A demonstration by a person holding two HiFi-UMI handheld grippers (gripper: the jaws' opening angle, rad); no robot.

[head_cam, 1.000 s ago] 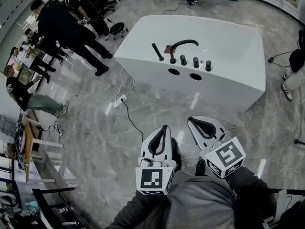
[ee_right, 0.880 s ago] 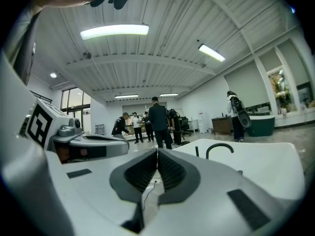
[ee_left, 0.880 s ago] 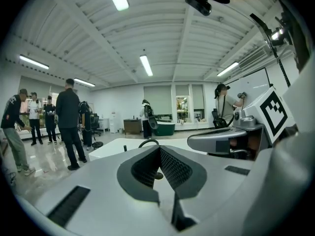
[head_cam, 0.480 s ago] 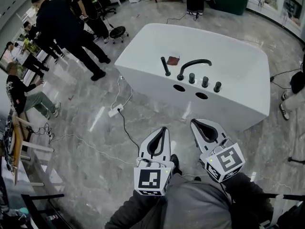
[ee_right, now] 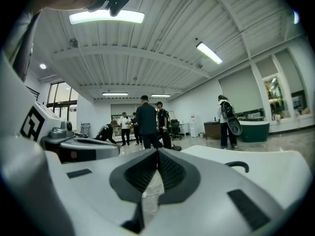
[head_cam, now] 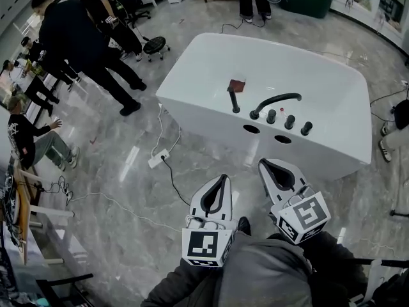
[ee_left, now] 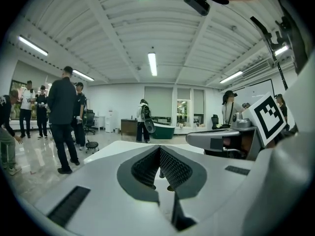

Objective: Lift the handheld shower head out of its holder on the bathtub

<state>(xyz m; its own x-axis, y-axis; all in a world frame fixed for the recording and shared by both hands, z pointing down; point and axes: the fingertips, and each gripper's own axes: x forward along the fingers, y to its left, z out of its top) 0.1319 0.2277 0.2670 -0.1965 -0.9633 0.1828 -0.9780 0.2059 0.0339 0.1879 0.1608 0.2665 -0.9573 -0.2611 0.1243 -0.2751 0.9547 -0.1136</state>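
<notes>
Task not begun: the handheld shower head (head_cam: 234, 100) stands upright in its holder on the bathtub (head_cam: 300, 62), while the left tongs (head_cam: 221, 180) and right tongs (head_cam: 265, 165), both closed on nothing, hang over the floor well short of it, leaving 3 steps: approach, grasp, lift.

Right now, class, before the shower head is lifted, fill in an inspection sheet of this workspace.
Surface: white bathtub, with black fittings on its near deck.
Job's things: handheld shower head upright in its holder, left of the curved spout and three knobs.
Clutter: small reddish-brown item just beyond the shower head.
Grippers: left gripper and right gripper both shut, empty, short of the tub.
Cables: power strip and cable on the floor beside the tub.
Surroundings: people standing at the left, stool nearby.
</notes>
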